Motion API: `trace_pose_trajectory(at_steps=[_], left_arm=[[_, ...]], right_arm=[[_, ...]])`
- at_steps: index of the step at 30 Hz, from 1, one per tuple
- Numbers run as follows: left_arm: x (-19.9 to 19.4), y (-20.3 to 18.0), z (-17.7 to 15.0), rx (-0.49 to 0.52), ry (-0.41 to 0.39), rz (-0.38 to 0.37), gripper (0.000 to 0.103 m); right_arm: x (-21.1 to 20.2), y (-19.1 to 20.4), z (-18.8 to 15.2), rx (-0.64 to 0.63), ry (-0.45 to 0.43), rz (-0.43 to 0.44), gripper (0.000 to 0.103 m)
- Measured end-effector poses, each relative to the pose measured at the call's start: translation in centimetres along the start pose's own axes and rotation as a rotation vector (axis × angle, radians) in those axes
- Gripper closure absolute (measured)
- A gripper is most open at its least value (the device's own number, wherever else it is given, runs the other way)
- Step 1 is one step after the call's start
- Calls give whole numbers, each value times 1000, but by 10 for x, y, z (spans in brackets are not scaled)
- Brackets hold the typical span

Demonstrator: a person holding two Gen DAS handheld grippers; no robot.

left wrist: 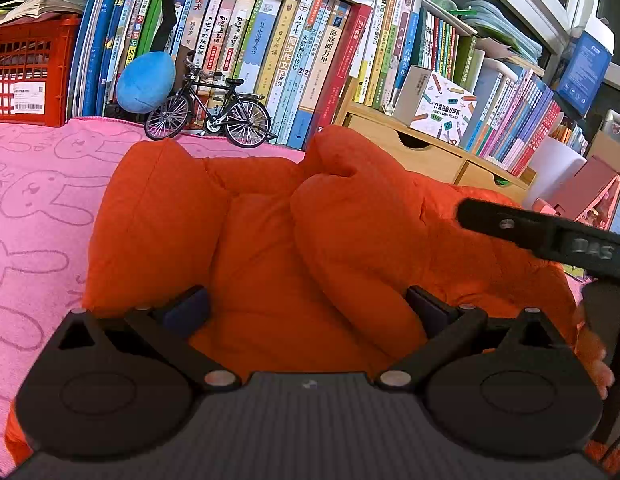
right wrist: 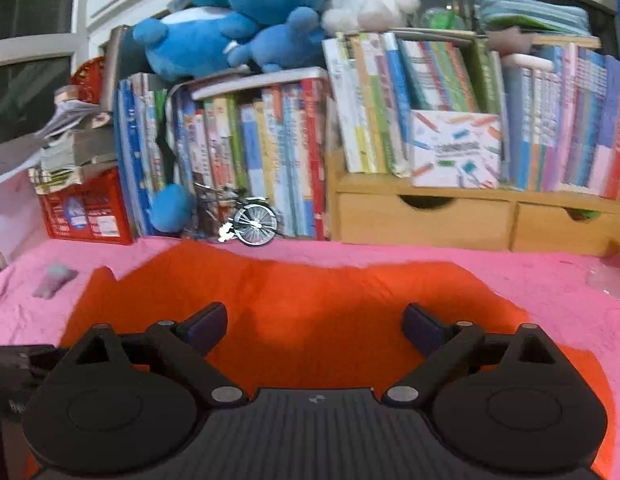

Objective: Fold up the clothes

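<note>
A puffy orange jacket (left wrist: 269, 232) lies bunched on the pink bunny-print cloth (left wrist: 37, 208), with a thick fold rising at its middle. My left gripper (left wrist: 307, 312) is open just above its near part, fingers spread wide with fabric between them. The right gripper's black finger (left wrist: 550, 236) crosses in at the right edge. In the right wrist view the jacket (right wrist: 310, 312) lies flatter on the pink cloth (right wrist: 550, 280), and my right gripper (right wrist: 314, 328) is open above it, holding nothing. The view is blurred.
A model bicycle (left wrist: 209, 112) and a blue plush egg (left wrist: 145, 80) stand at the cloth's far edge before rows of books (left wrist: 293, 52). A red crate (left wrist: 25, 72) sits far left, wooden drawers (left wrist: 438, 152) far right. A small grey-pink object (right wrist: 53, 280) lies on the cloth at left.
</note>
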State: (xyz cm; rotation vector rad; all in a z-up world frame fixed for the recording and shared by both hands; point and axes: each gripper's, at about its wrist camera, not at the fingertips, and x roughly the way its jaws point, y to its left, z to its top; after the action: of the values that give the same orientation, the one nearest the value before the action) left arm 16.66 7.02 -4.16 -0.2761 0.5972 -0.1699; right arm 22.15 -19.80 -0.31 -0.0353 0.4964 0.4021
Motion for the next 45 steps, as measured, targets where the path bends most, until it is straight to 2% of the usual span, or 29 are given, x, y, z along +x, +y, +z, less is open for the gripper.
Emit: trace_pose_trajectory(at_steps=[3, 5, 9, 12, 13, 16, 18, 20, 31, 36, 38, 40, 42, 45], left_arm=[[0, 0, 0, 2, 1, -3, 0], [1, -1, 0, 8, 4, -3, 0], [2, -4, 0, 19, 8, 3, 0], [1, -2, -1, 11, 6, -2, 0], [1, -2, -1, 8, 5, -5, 0], [1, -1, -1, 4, 2, -12, 0], [2, -1, -1, 2, 2, -18, 0], [2, -1, -1, 3, 2, -17, 0], [4, -1, 0, -6, 1, -12, 0], [1, -9, -1, -1, 0, 26, 0], [-8, -19, 2, 0, 25, 63, 0], [-19, -39, 4, 88, 4, 66, 0], [-33, -60, 8, 196, -56, 41, 0], [-34, -75, 17, 229, -90, -24, 0]], right_arm=[[19, 6, -8, -88, 65, -67, 8], [21, 5, -19, -134, 65, -88, 8], [9, -7, -28, -135, 48, -144, 8], [-8, -6, -32, -146, -14, -297, 7], [-12, -8, -34, -142, -21, -323, 6], [-12, -24, -42, -101, 18, -359, 0], [0, -47, -50, 26, 94, -293, 0], [5, -62, -52, 114, 126, -245, 0], [7, -60, -56, 95, 150, -250, 0], [9, -59, -56, 92, 152, -259, 0], [10, -60, -57, 95, 153, -257, 0], [10, -61, -57, 100, 153, -256, 0], [10, -61, -57, 104, 152, -254, 0], [9, -62, -57, 110, 149, -252, 0]])
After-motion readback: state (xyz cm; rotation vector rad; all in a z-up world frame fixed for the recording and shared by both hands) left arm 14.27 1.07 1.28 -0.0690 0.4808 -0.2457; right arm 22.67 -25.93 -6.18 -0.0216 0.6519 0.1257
